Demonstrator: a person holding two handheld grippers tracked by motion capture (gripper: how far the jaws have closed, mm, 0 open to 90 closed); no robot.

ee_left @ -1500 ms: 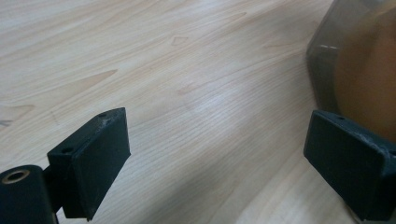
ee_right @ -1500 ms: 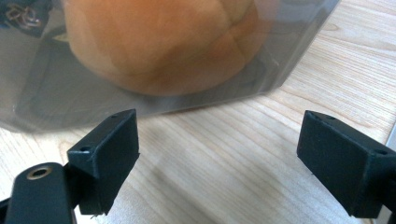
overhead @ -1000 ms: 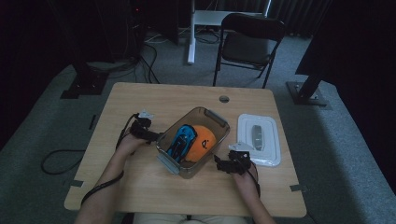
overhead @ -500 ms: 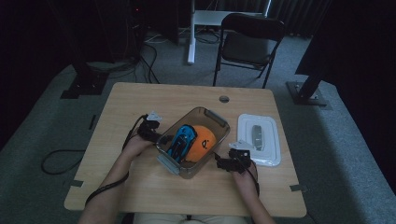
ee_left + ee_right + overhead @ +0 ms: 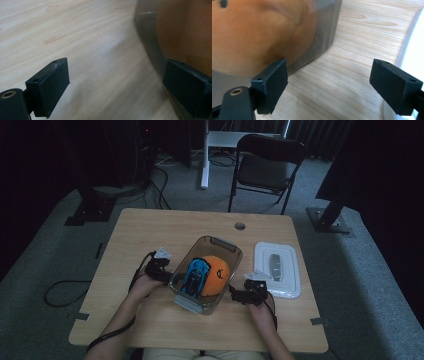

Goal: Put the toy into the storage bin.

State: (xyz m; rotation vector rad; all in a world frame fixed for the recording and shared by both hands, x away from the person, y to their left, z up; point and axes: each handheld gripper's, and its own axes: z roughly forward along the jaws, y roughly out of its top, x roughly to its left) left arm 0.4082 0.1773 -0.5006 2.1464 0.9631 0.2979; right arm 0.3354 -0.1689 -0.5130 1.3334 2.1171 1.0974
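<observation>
Now both grippers, left gripper (image 5: 167,276) and right gripper (image 5: 235,294), flank the clear container (image 5: 223,243), jaws wide apart, gripping nothing.

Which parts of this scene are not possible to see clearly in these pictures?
- Container floor, high view: covered by the orange ball and the blue toy.
- Blue toy details, high view: too small to identify.
- Ball's black mark, right gripper view: cut off by the top edge.
- Lid, right gripper view: mostly beyond the right edge.
- Left hand-held gripper contact with the container wall: unclear, image blurred.
</observation>
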